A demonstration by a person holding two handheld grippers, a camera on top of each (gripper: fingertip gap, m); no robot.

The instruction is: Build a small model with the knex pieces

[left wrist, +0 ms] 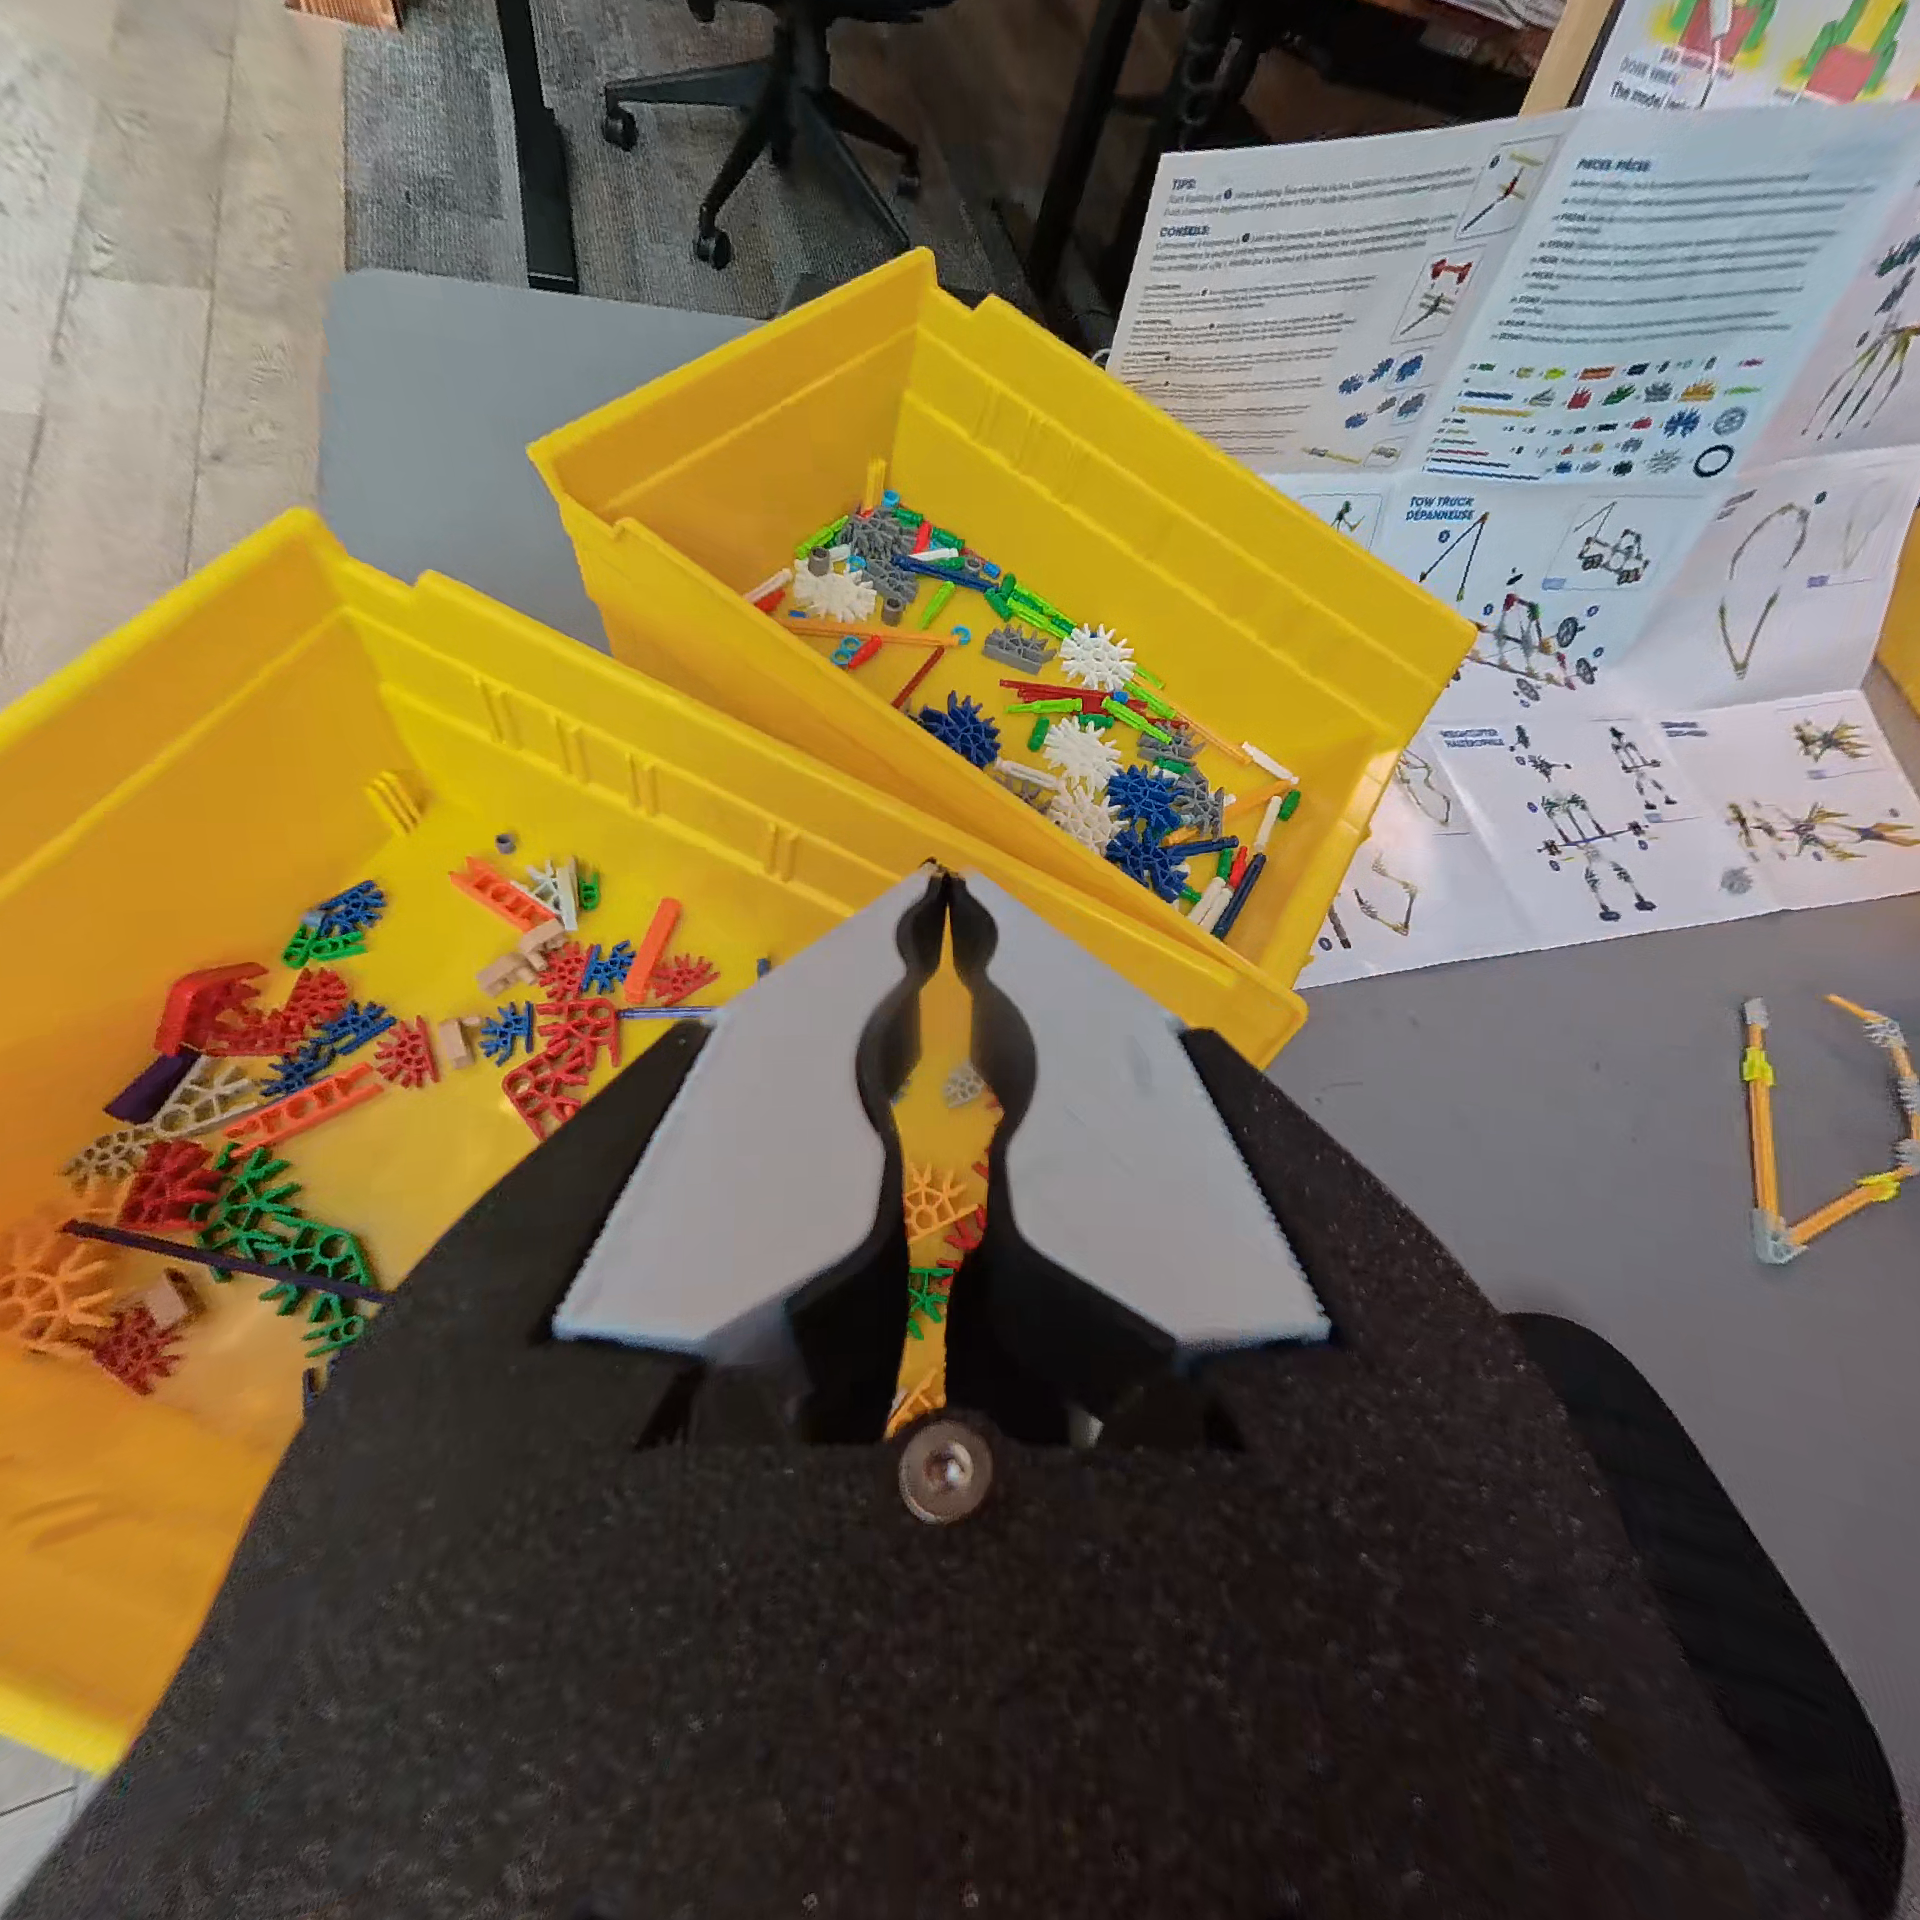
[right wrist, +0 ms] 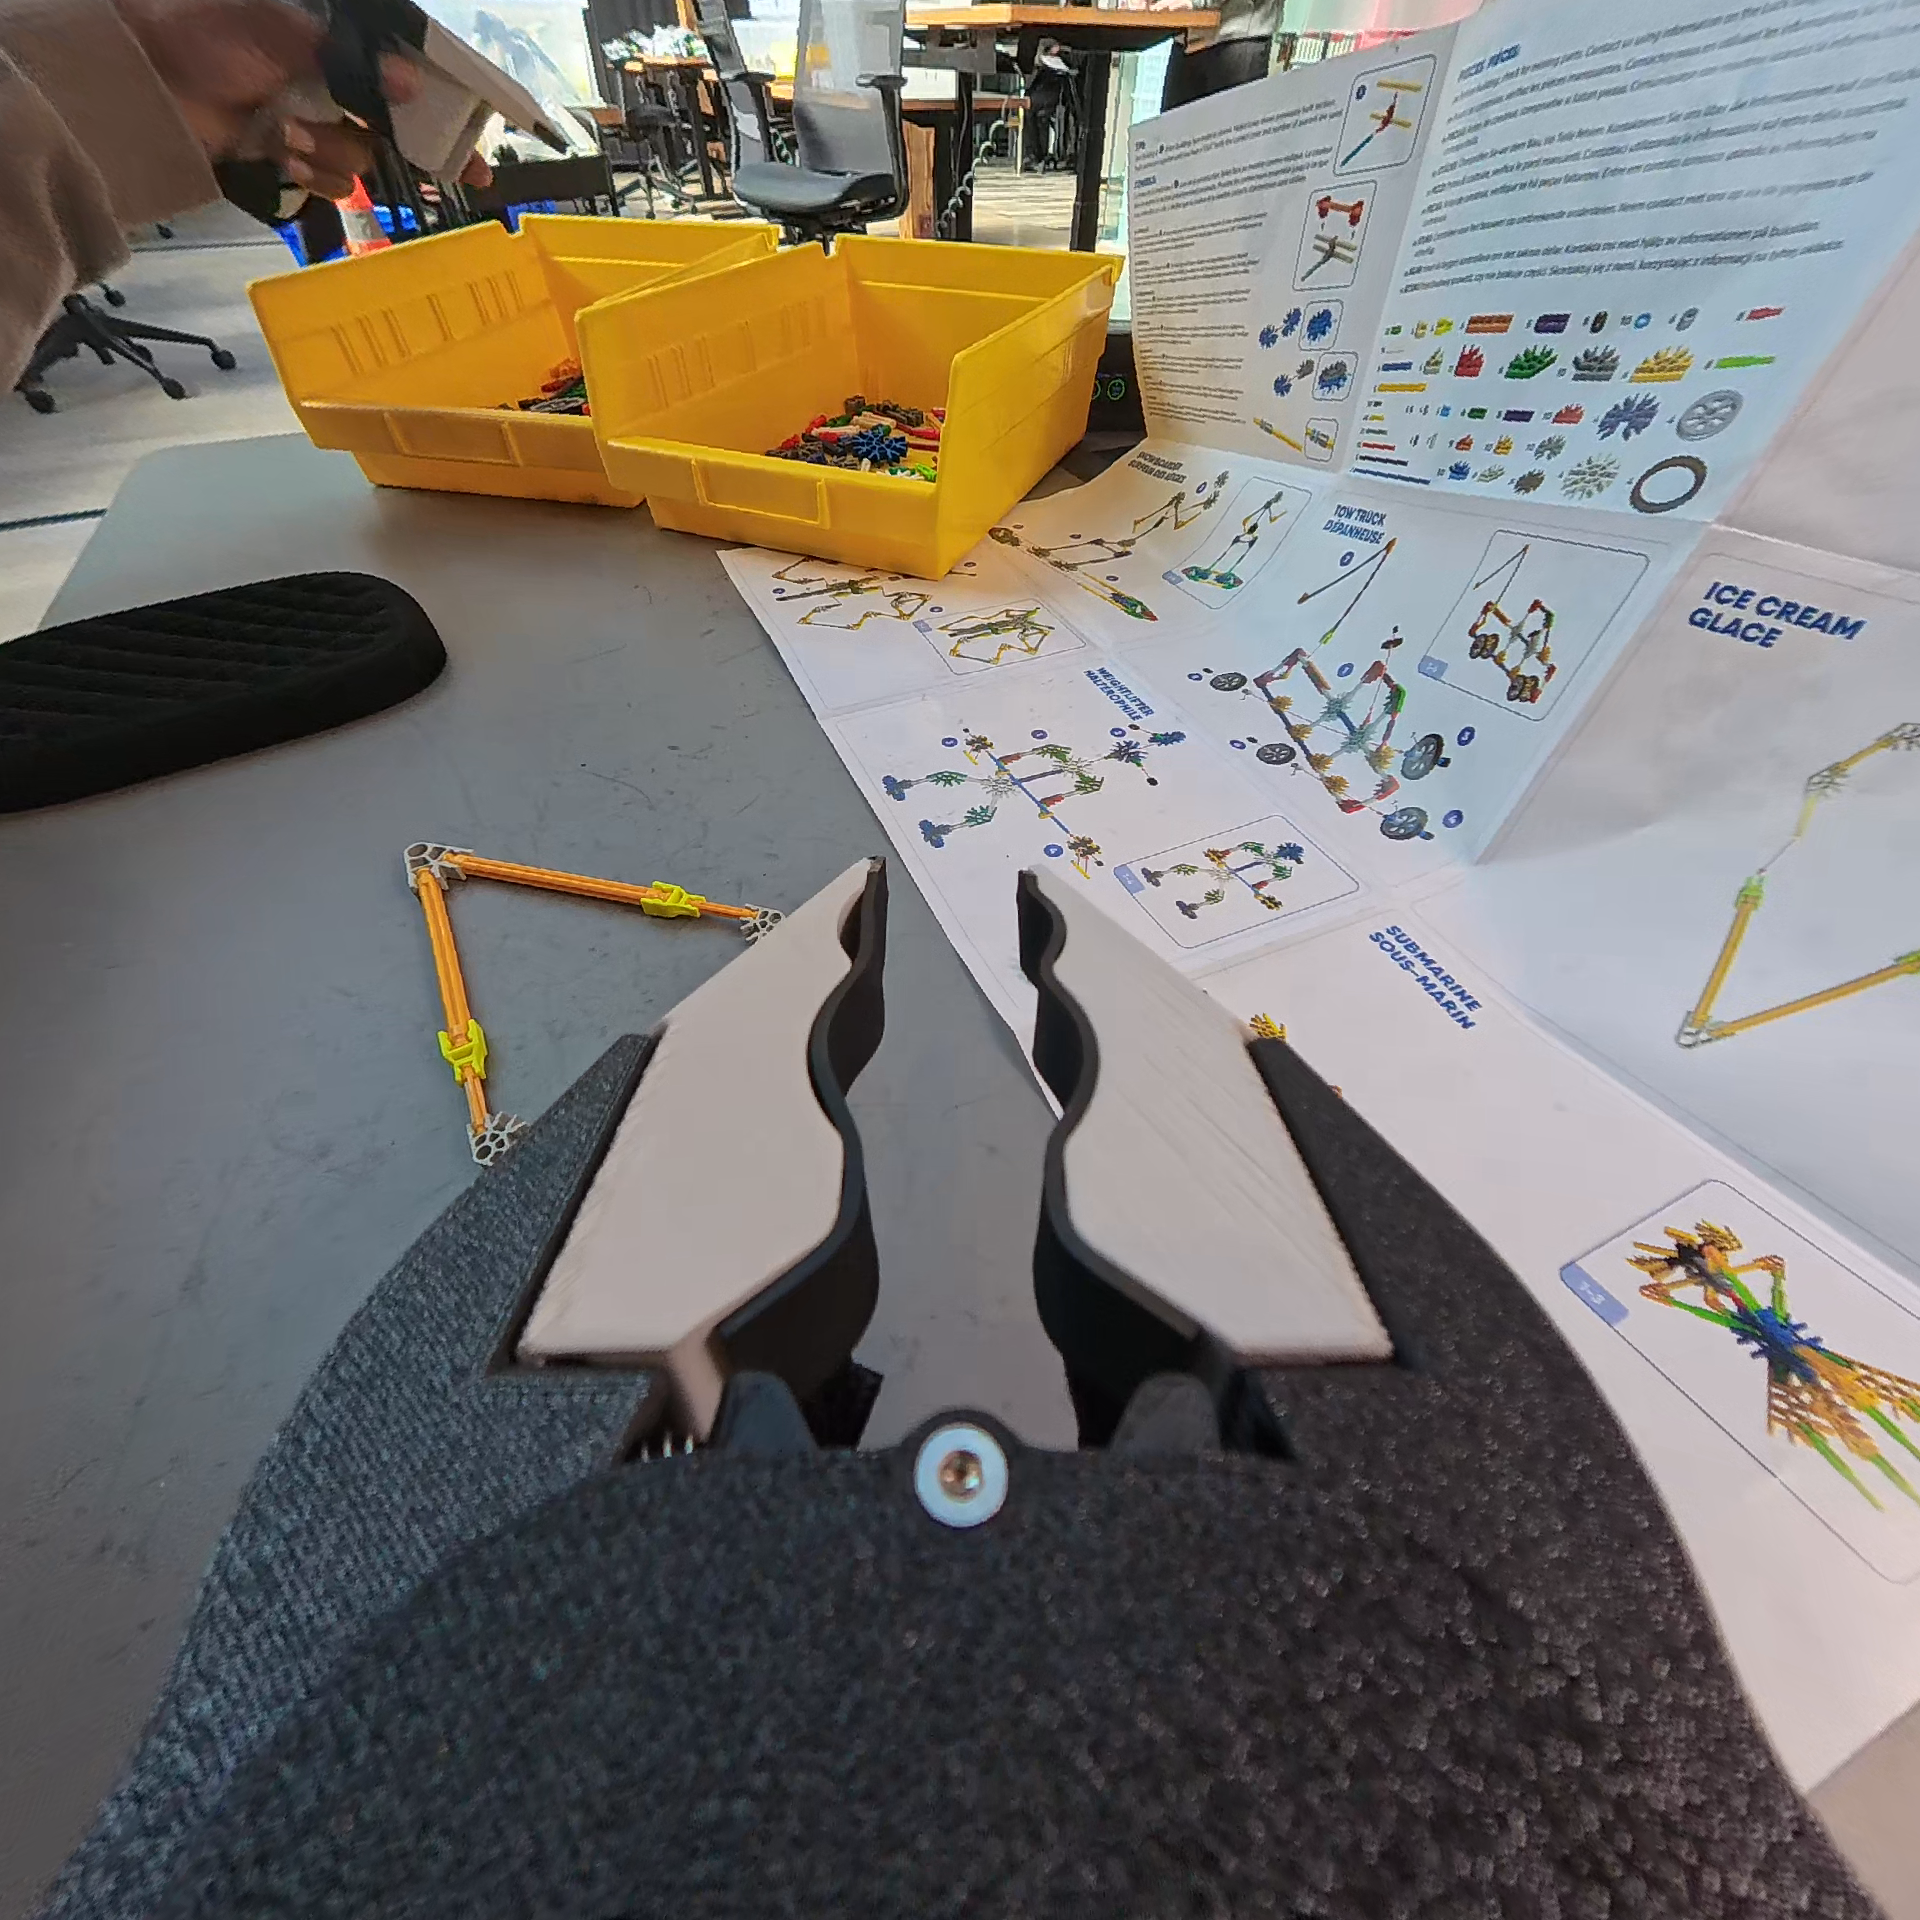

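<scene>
My left gripper is shut, and I see nothing between its tips. It hovers above the near right wall of a yellow bin that holds red, blue, green and orange connector pieces. A second yellow bin behind it holds rods and white and blue snowflake connectors. My right gripper is open and empty, low over the grey table at the edge of the instruction sheet. A V of orange rods with grey and yellow-green connectors lies just left of it, and it also shows in the left wrist view.
Both bins stand at the far side of the table. The large folded instruction sheet lies and stands on the right. A black padded rest lies on the left. A person's sleeve and hand are at top left. Office chairs stand beyond. Tip to tip, the grippers are about 55 centimetres apart.
</scene>
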